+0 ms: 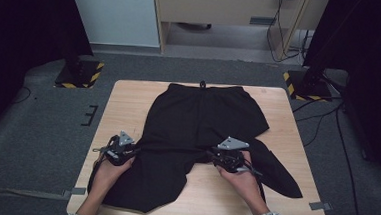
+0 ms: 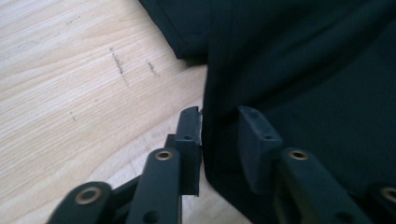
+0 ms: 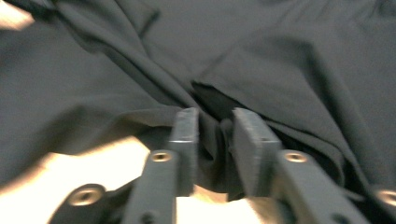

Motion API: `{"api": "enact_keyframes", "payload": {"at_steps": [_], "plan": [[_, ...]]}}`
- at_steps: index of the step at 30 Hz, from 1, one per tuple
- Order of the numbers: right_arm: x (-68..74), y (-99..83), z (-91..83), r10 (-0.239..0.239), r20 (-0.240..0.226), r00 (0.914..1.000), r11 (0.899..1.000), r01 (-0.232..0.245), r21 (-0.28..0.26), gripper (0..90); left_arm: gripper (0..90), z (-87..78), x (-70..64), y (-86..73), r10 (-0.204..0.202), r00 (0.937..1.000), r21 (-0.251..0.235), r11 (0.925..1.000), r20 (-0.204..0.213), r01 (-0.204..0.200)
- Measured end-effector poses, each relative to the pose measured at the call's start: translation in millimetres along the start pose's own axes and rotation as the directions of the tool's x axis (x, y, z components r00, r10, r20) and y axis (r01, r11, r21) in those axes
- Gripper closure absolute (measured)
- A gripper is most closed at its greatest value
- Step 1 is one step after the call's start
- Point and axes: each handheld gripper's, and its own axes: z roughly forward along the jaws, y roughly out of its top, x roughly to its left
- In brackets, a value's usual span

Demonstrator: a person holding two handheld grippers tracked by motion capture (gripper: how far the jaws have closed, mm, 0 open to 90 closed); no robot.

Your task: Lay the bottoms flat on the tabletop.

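Note:
Black shorts (image 1: pixel 198 118) lie spread on the wooden table (image 1: pixel 123 103), waistband at the far edge, one leg trailing toward the near right. My left gripper (image 1: pixel 135 149) is at the outer left edge of the shorts. In the left gripper view, the gripper (image 2: pixel 219 126) has the fabric edge (image 2: pixel 303 70) between its jaws, which stand close on it. My right gripper (image 1: pixel 210 154) is at the crotch, between the two legs. The right gripper view shows the gripper (image 3: pixel 215 126) with a bunched fold of the dark cloth (image 3: pixel 280 60) pinched between its jaws.
Bare wood (image 2: pixel 70 84) lies left of the shorts. Yellow-and-black striped stand bases sit on the floor at back left (image 1: pixel 79 73) and back right (image 1: pixel 305 84). Cables (image 1: pixel 323 120) run over the grey carpet to the right. A wooden desk (image 1: pixel 224 9) stands behind.

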Motion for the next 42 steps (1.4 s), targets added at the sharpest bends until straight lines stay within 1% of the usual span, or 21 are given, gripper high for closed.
{"api": "enact_keyframes", "payload": {"at_steps": [1,2,5,7,10,11,13,16,20,21,22,23,25,29,31,33,36,38,39,41,42], "plan": [[3.6,0.8,-4.9,0.008,-0.005,1.0,1.0,-0.008,-0.025,60.2,66.6,-3.4,-0.2,-1.8,0.007,1.0,-0.016,0.9999,0.003,-0.007],[9.0,1.8,-9.8,0.001,-0.021,0.9998,0.999,-0.002,-0.038,57.9,64.1,-5.9,-0.4,-2.6,0.007,1.0,-0.027,0.9996,0.004,-0.006],[24.1,2.4,-13.7,-0.02,-0.069,0.9974,0.999,0.016,-0.05,54.3,61.0,-18.6,-0.6,-5.0,0.02,0.9998,-0.066,0.9976,-0.004,-0.021],[39.9,1.6,-7.7,-0.058,-0.098,0.9934,0.998,0.056,-0.03,52.8,61.5,-26.4,-2.2,-7.7,0.041,0.9989,-0.072,0.9965,-0.021,-0.042],[57.6,-0.8,7.8,-0.079,-0.13,0.9883,0.997,0.081,0.004,51.4,64.0,-34.7,-6.4,-17.5,0.079,0.9962,-0.04,0.996,-0.038,-0.08],[61.5,-1.3,12.5,-0.08,-0.137,0.9873,0.996,0.083,0.014,50.5,64.2,-36.5,-7.0,-19.9,0.08,0.9961,-0.034,0.9961,-0.038,-0.081],[68.2,-1.7,19.7,-0.078,-0.145,0.9863,0.996,0.083,0.029,49.0,64.3,-42.3,-7.2,-25.7,0.074,0.9965,-0.033,0.9966,-0.038,-0.076],[77.2,-1.8,28.7,-0.07,-0.165,0.9838,0.997,0.076,0.026,48.8,65.4,-49.6,-2.8,-33.1,0.068,0.9966,-0.023,0.9974,-0.046,-0.069],[85.2,-4.2,39.7,-0.095,-0.161,0.9824,0.992,0.107,0.068,50.7,71.4,-53.1,9.9,-54.5,0.014,0.9996,0.009,0.9999,-0.023,-0.014],[85.2,-4.2,39.7,-0.095,-0.161,0.9824,0.992,0.107,0.068,50.7,73.3,-53.1,9.9,-54.5,0.014,0.9996,0.009,0.9999,-0.023,-0.014],[86.2,-4.9,41.8,-0.094,-0.155,0.9835,0.992,0.107,0.074,50.6,73.3,-53.4,14.1,-61.5,-0.007,0.9999,0.009,0.9999,-0.011,0.007],[86.3,-6.5,45.5,-0.093,-0.158,0.983,0.991,0.106,0.077,50.7,77.0,-53.9,17.7,-68.2,-0.018,0.9998,-0.001,0.9998,-0.003,0.018],[86.4,-6.5,46.4,-0.089,-0.158,0.9834,0.992,0.101,0.071,50.7,78.9,-55.3,20.0,-71.6,-0.044,0.9989,-0.013,0.9989,0.017,0.044],[87.2,-5.9,47.3,-0.104,-0.156,0.9822,0.991,0.117,0.071,50.7,81.4,-59.0,17.8,-74.5,-0.042,0.9986,-0.007,0.9991,0.03,0.043],[87.4,-6.1,46.3,-0.111,-0.162,0.9805,0.989,0.125,0.075,50.7,82.9,-63.2,13.8,-78.0,-0.041,0.998,-0.004,0.9991,0.049,0.042],[87.1,-7.1,44.8,-0.116,-0.172,0.9783,0.989,0.131,0.075,50.7,83.4,-69.2,8.6,-82.9,-0.048,0.9957,0.0,0.9988,0.08,0.048],[87.7,-9.1,41.5,-0.121,-0.185,0.9753,0.988,0.137,0.076,50.7,83.8,-80.1,-1.3,-92.6,-0.04,0.9914,0.002,0.9992,0.124,0.04],[89.0,-10.2,39.1,-0.129,-0.199,0.9715,0.986,0.147,0.08,50.7,84.1,-86.7,-8.6,-97.8,-0.034,0.9865,0.006,0.9994,0.16,0.034],[90.0,-10.7,38.1,-0.131,-0.207,0.9694,0.985,0.151,0.082,50.6,84.2,-91.2,-14.1,-100.7,-0.022,0.9826,0.013,0.9997,0.185,0.02],[93.8,-12.3,35.6,-0.139,-0.227,0.964,0.984,0.161,0.081,50.6,84.2,-97.3,-23.8,-103.3,0.008,0.9791,0.023,0.9997,0.203,-0.013],[95.7,-12.5,34.9,-0.147,-0.24,0.9595,0.982,0.171,0.082,50.6,84.0,-98.3,-25.5,-103.4,0.013,0.9778,0.026,0.9995,0.209,-0.019]]}}
